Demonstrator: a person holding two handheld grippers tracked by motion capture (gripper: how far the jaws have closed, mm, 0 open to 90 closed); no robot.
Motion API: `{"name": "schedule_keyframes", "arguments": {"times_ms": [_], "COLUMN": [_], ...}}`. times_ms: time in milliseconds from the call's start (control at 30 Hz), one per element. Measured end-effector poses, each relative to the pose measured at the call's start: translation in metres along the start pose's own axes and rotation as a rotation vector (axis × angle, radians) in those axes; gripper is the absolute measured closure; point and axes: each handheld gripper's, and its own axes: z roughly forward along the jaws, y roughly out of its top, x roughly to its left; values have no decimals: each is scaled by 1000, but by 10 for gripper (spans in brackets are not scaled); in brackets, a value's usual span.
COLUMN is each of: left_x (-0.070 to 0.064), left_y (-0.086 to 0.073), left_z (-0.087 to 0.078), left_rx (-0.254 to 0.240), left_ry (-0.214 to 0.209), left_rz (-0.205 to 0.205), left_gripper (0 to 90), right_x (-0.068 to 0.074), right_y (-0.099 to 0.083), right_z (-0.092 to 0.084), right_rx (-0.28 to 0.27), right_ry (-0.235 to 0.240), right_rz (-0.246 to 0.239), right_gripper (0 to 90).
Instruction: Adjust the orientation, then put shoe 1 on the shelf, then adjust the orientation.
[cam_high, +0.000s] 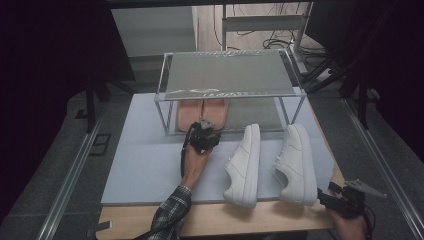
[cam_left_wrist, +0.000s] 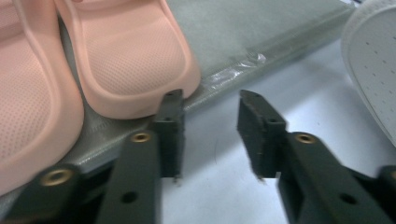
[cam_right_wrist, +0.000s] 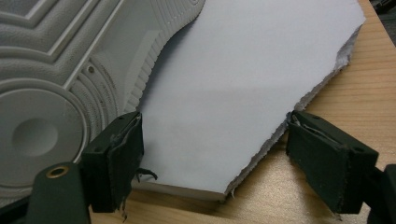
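Left gripper view: left gripper (cam_left_wrist: 210, 135) parted about halfway, nothing between its pads.
Contact: one jaw tip just beside the toe of the pink slipper (cam_left_wrist: 135, 56); touching or not, cannot tell.
Slipper place: on the rack's lower shelf (cam_left_wrist: 261, 32).
Right gripper (cam_right_wrist: 212, 161): spread wide, empty, beside the white sneaker's sole (cam_right_wrist: 51, 84).

You face a wooden table (cam_high: 280, 222) in a dim room, dark curtains (cam_high: 45, 50) on both sides, grey floor (cam_high: 390, 150) and tangled cables (cam_high: 280, 37) behind it.
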Motion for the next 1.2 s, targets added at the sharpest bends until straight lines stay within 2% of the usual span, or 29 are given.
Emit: {"name": "schedule_keyframes", "arguments": {"times_ms": [100,533,700,1200], "left_x": [-2,-3,-5,-12], "left_y": [-3,-21,-30,-54], "left_z": [-3,-17,-24,-44], "left_rx": [6,16,12,36], "left_ry": [-6,-39,-41,-68], "left_rz": [8,0,17,45], "left_gripper": [488,307,240,149], "right_x": [0,0,0,0], "right_y": [0,0,0,0], "right_z": [0,0,0,0], "right_rx": [0,0,0,0], "right_ry": [0,-1,-1,-2], "right_rz": [0,0,-1,-1], "right_gripper": [189,189,190,189]}}
